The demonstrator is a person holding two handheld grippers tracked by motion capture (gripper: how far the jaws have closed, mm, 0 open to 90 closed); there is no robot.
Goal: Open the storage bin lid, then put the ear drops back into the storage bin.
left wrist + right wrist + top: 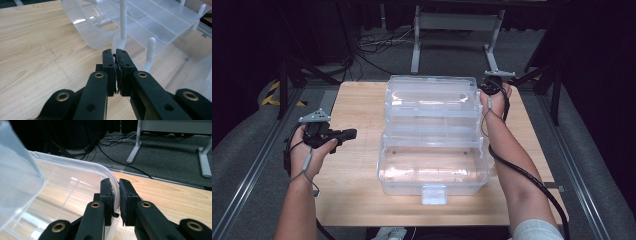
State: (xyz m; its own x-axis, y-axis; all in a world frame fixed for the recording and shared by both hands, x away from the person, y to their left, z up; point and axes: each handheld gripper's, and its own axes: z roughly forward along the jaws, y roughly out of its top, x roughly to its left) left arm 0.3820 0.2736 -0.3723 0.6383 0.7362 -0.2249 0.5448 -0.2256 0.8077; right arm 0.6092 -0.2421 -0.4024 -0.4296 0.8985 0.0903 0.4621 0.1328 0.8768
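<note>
Clear plastic, thin-walled and see-through: the organiser box sits mid-desk, cantilever trays fanned open, lid tipped back at the far end. Right claw is at the far right corner of that lid; in the right gripper view the curved lid rim runs between the jaws and the pads look pinched onto it, so grasping the lid edge, w/ the bulk of the box stretching off to the claw's left. Left claw is clenched on nothing: jaws pressed together, no object between them. It hovers over bare wood, apart from the box; straight ahead of its tips stand the white hinge arms that link the tray tiers, w/ the tray stack beyond and to the right.

Handling, as a judgement: box looks empty, so light, prob. slides on the desk if pushed from one side only. Walls are stiff enough to hold shape but flex at the rims; smooth plastic = slippery for the pads. Hinge arms are thin and look like the fragile bit, so best not taken hold of. Better grip pts: the lid rim, where the right claw already is, and the front latch tab, nearer the person than either claw. Steadying the base wall w/ the left claw would likely stop skidding.
</note>
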